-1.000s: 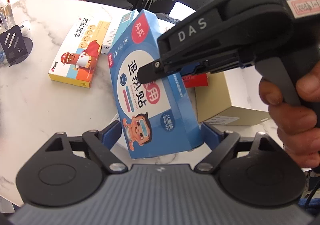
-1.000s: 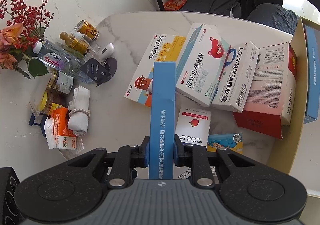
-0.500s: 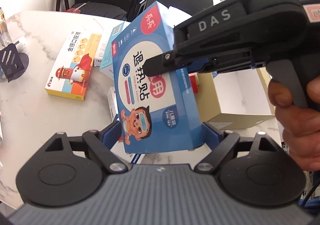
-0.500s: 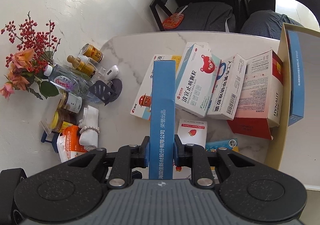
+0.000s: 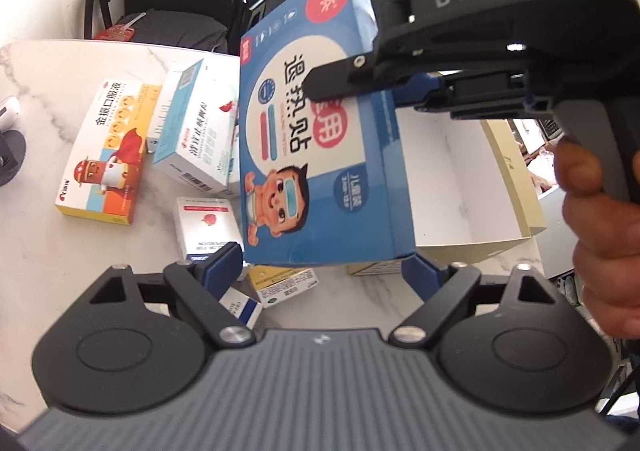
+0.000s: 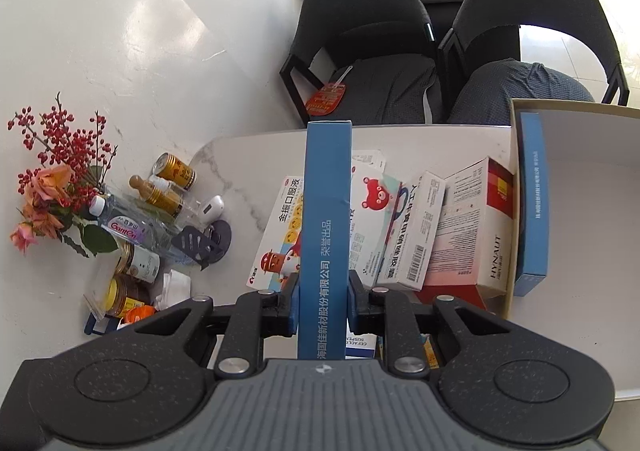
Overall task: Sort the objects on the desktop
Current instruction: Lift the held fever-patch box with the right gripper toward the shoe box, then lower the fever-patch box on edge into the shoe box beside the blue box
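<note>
Left wrist view: blue fever-patch box [image 5: 320, 155], cartoon child on its face, lifted clear of the marble table [image 5: 52, 99] and tilted. Left gripper [image 5: 324, 267]: jaws spread wide, blue pads level with the box's lower corners; contact cannot be told. Right gripper [image 5: 316, 85]: black, marked DAS, reaching in from the right over the box's face, trigger grip in a hand [image 5: 600, 219].
Right wrist view: right gripper [image 6: 323, 301] clenched on the same box, seen edge-on as a narrow blue side panel [image 6: 326, 235] standing upright.
Table, beneath: yellow-orange oral liquid box [image 5: 108, 155]; white-teal box [image 5: 196, 131] leaning beside it; small white strawberry box [image 5: 206, 225].
Right of these: open cream cardboard box [image 5: 516, 187]; in right wrist view a second blue box [image 6: 530, 203] stands inside against its wall.
Far left: bottles [image 6: 160, 191], red-berry flower sprig [image 6: 56, 155]
</note>
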`<state>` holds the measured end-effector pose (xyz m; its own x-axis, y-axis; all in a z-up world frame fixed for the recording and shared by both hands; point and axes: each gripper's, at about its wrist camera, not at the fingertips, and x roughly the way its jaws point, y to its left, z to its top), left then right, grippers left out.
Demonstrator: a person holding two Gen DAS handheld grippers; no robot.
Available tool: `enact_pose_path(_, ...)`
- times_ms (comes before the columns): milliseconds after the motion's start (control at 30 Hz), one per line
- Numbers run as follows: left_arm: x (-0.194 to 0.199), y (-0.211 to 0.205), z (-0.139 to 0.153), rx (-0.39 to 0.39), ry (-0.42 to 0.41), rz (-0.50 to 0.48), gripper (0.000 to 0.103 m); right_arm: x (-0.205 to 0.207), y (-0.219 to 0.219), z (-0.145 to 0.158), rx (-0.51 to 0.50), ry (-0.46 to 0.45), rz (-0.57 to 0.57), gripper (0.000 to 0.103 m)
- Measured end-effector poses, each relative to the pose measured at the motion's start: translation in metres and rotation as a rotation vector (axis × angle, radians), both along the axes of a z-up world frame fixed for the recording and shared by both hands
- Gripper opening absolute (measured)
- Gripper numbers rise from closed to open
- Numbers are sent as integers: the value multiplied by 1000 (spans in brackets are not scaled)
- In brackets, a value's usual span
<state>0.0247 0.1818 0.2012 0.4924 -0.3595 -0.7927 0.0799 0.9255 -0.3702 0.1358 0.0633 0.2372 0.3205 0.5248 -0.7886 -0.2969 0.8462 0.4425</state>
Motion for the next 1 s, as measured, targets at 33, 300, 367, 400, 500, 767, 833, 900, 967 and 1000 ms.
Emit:
enact_pose_path(33,1,-3,0,-2,0,-5,88,1,-5,2,1,-5,-10,25)
enact_pose_path(300,32,-27,3,2,-34,-71,90,13,-52,12,16,-34,-125,25)
enact_pose_path(367,37,-33,3,5,-37,-84,90,17,-66,13,23,-34,-156,25)
enact_pose_path(400,41,-36,-1,7,-40,-89,90,18,-74,14,25,-35,-172,25)
enact_pose_path(500,47,-41,-2,12,-46,-99,92,23,-94,17,31,-40,-215,25)
enact_pose_path(767,52,-51,-10,18,-21,-101,92,41,-143,16,-23,-67,-312,25)
enact_pose_path(833,53,-51,-12,21,-14,-94,92,47,-151,11,-51,-72,-325,25)
enact_pose_path(900,55,-51,-15,25,-6,-84,92,53,-157,0,-62,-60,-338,25)
enact_pose_path(967,55,-50,-16,30,0,-72,92,58,-161,-13,-82,-45,-351,25)
enact_pose_path(1000,55,-49,-17,33,3,-67,92,60,-161,-20,-91,-35,-353,25)
